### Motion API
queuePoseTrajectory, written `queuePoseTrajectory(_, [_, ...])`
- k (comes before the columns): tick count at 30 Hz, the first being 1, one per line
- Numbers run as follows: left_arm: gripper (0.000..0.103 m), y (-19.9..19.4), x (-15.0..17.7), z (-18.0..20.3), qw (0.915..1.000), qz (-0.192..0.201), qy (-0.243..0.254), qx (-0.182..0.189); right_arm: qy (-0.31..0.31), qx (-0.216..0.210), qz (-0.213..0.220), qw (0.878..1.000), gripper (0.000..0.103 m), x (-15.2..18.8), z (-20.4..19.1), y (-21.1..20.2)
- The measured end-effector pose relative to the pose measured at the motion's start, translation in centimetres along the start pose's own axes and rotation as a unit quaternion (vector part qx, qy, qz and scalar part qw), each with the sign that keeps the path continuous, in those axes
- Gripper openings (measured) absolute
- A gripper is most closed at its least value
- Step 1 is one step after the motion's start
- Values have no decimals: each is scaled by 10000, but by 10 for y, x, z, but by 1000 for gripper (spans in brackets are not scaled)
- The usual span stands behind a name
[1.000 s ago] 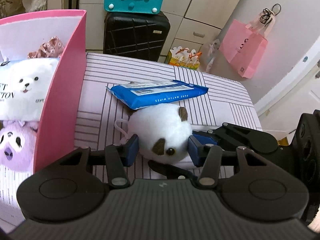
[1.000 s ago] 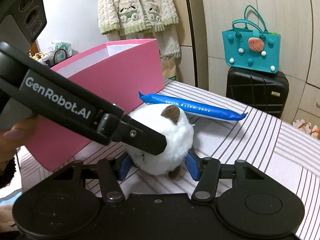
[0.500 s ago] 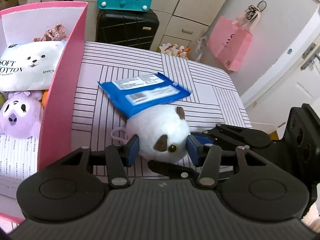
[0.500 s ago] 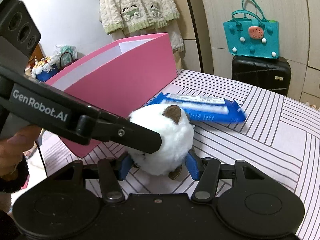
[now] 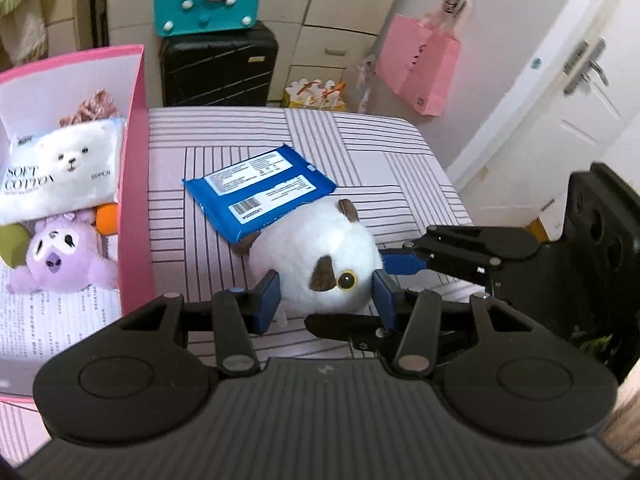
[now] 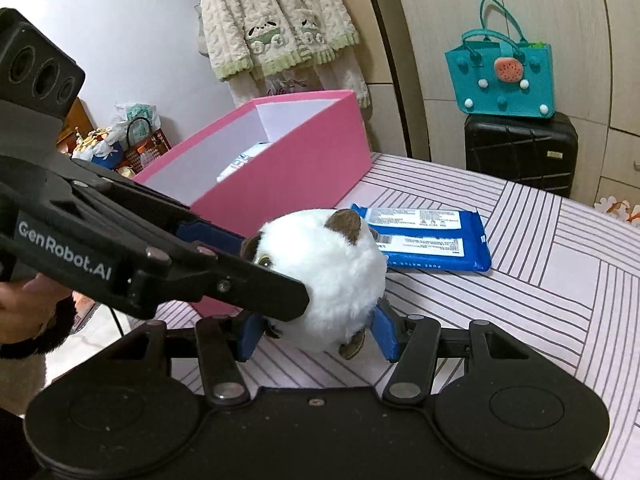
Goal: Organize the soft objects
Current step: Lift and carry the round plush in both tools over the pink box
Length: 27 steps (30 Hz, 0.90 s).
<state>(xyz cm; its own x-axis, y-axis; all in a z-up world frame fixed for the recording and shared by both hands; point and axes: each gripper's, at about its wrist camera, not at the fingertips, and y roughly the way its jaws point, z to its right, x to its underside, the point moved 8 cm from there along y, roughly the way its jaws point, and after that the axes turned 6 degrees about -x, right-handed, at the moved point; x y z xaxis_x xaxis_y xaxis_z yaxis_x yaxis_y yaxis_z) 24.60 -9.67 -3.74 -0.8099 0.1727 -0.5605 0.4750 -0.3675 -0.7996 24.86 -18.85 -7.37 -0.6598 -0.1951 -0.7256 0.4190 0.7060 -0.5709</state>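
Observation:
A round white plush with brown patches and a yellow eye is gripped from two directions just above the striped table. My left gripper is shut on its sides. My right gripper is shut on the same plush, and its fingers come in from the right in the left wrist view. Behind the plush a blue wipes pack lies flat on the table. The pink box stands at the left, holding a purple plush and a cotton tissue pack.
A black suitcase with a teal bag on top stands beyond the table's far edge. On the cupboard at the right hangs a pink paper bag. A hand holds the left gripper's body.
Both grippers have risen with the white plush held between them and shifted toward the pink box. More of the box's inside and the top of the wipes pack now show.

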Motion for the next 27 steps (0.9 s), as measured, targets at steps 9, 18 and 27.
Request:
queuePoseTrajectory(9, [48,-44,8,6,9979,339,530,129,-375,149,53,9992,63,-8,-33,-20])
queuePoseTrajectory(18, [48,-77,15,-5,9966,502,637,144,-854,344,19,9958,63,-19,-70,-29])
queuePoseTrajectory(27, [48,-115,19,-15,9939,823,735,84,-1309,400,122,9905,63,-32,-107,-37])
